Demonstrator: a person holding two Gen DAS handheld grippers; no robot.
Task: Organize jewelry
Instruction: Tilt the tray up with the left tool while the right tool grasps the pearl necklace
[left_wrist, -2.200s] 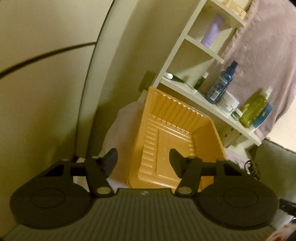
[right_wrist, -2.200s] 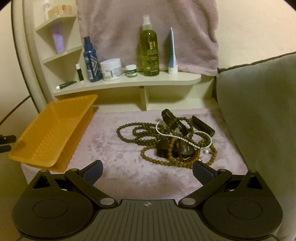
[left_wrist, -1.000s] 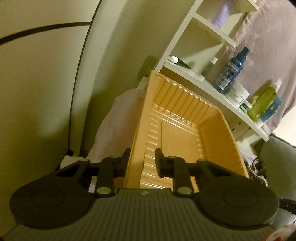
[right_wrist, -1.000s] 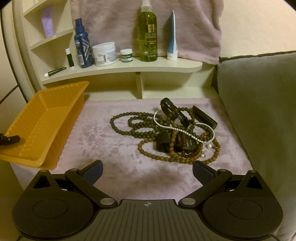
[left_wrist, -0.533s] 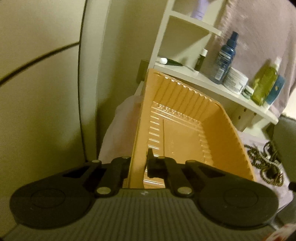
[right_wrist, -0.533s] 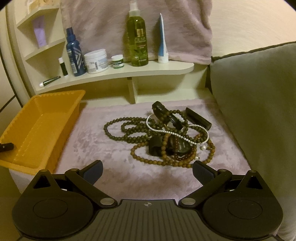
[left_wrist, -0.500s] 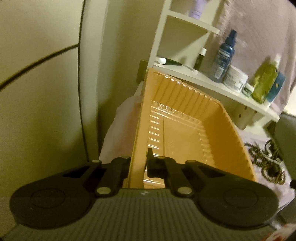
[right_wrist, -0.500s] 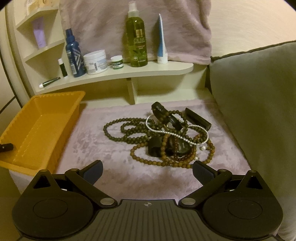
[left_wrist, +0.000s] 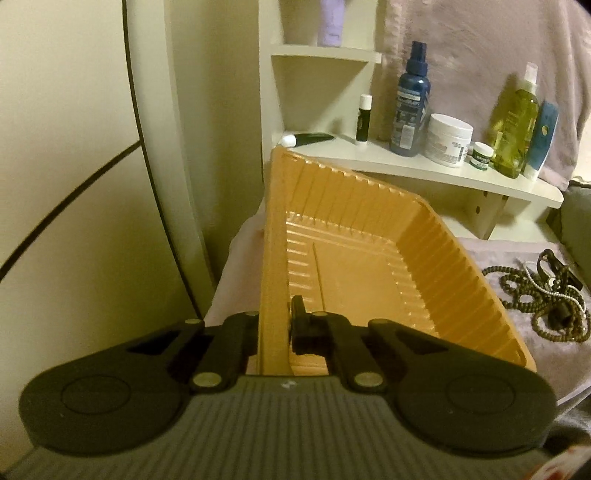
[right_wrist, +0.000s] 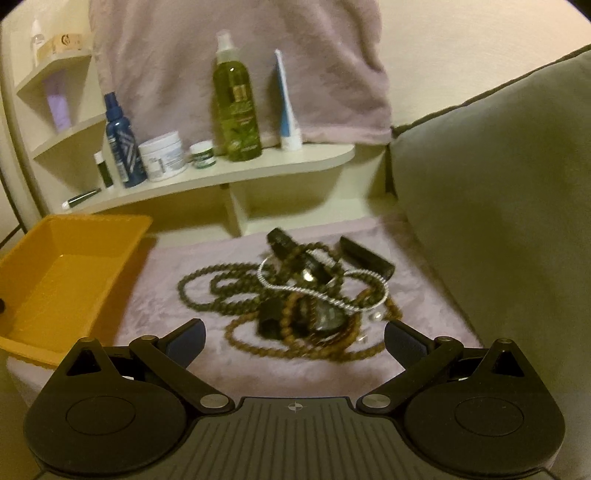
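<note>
Home bedroom or dressing corner: cream corner shelf (right_wrist: 229, 173) stocked with toiletry bottles (right_wrist: 236, 107) and cream jar (right_wrist: 162, 155), mauve plush throw (right_wrist: 240, 55) draped behind, grey cushion (right_wrist: 498, 203), soft mauve-covered surface (right_wrist: 177, 343).

Dim, yellowish indoor light — grainy throughout. Motion blur smears the jewelry pile (right_wrist: 295, 295) just ahead of the right gripper (right_wrist: 294, 341); fisheye bending curves the edges, corners fall dark.

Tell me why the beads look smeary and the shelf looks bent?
Right wrist view: the bead pile is smeared by motion blur, and the fisheye lens bows the shelf. Left wrist view: sharper on the orange tray, dim yellowish light, bottles slightly soft.
</note>
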